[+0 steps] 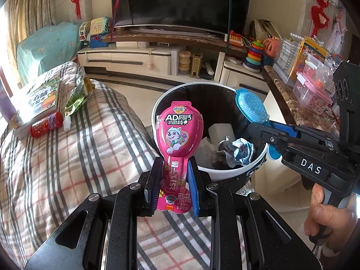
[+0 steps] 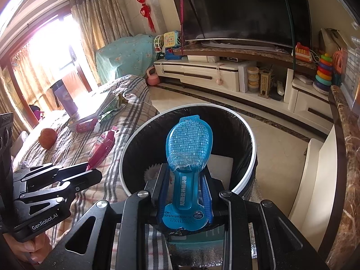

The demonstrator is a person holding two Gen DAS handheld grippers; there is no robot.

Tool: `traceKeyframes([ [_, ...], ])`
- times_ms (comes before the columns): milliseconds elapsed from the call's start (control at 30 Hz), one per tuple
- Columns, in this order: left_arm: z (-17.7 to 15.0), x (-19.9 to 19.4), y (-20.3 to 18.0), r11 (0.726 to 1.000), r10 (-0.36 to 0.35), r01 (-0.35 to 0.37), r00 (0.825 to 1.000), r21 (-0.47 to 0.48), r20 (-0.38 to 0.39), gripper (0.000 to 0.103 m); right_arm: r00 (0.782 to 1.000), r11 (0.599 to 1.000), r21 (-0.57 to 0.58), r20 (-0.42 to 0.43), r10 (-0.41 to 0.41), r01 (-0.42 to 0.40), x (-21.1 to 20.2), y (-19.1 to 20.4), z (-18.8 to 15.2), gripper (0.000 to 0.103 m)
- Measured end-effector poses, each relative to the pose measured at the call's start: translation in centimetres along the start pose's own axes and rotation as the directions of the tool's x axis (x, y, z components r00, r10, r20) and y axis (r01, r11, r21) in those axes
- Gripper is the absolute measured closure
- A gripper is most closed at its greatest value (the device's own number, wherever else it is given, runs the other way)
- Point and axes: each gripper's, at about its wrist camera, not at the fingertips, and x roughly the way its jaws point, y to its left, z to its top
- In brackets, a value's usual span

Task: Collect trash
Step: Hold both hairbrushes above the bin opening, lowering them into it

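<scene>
Left gripper (image 1: 172,186): closed on the narrow stem of a pink spoon-shaped plastic snack wrapper (image 1: 178,132), one pad pressed to each side.
Pink wrapper, look: glossy magenta film, rounded bulb end upright ahead of the fingers, white lettering across the top, a cartoon puppy in a heart below, a flat printed tab at the base behind the pads.
Pink wrapper, place: raised ahead of the left gripper, its bulb before the near rim of the bin, above the edge of the plaid cloth.
Right gripper (image 2: 185,193): clamped on the stem of a blue spoon-shaped plastic snack wrapper (image 2: 189,144).
Blue wrapper, look: translucent turquoise film, oval bulb covered in fine pale print, white characters down the stem, a round tab with a logo and a printed code nearest the camera.
Blue wrapper, place: held ahead of the right gripper, over the bin's mouth.
Round white-rimmed bin with black liner (image 2: 252,139): ahead of and below both grippers; held crumpled foil and white paper.
Grey, white and red plaid cloth (image 1: 67,162): lay under and left of the left gripper.
</scene>
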Motion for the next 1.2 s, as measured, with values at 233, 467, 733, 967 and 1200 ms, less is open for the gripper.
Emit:
traceKeyframes([
  [233,0.4,0.4,-0.2,1.0,0.002,-0.002,1.0,0.004,-0.001,0.082,1.0,1.0,-0.005,-0.004,-0.004,0.004,0.2,-0.2,0.3,0.076],
  [467,0.7,0.7,-0.3,1.0,0.001,-0.001,1.0,0.003,-0.004,0.082,1.0,1.0,-0.007,-0.007,-0.008,0.008,0.4,-0.3,0.5,0.076],
  [733,1.4,1.4,-0.8,1.0,0.0,0.001,1.0,0.014,-0.009,0.082,1.0,1.0,-0.012,-0.02,-0.015,0.015,0.9,-0.5,0.8,0.076],
  [967,1.8,1.5,-0.9,1.0,0.001,0.0,1.0,0.021,-0.005,0.082,1.0,1.0,-0.01,-0.023,-0.017,0.017,1.1,-0.7,1.0,0.076],
  [1200,2.0,1.6,-1.0,1.0,0.002,-0.001,1.0,0.027,-0.006,0.082,1.0,1.0,-0.009,-0.021,-0.017,0.017,1.1,-0.8,1.1,0.076],
])
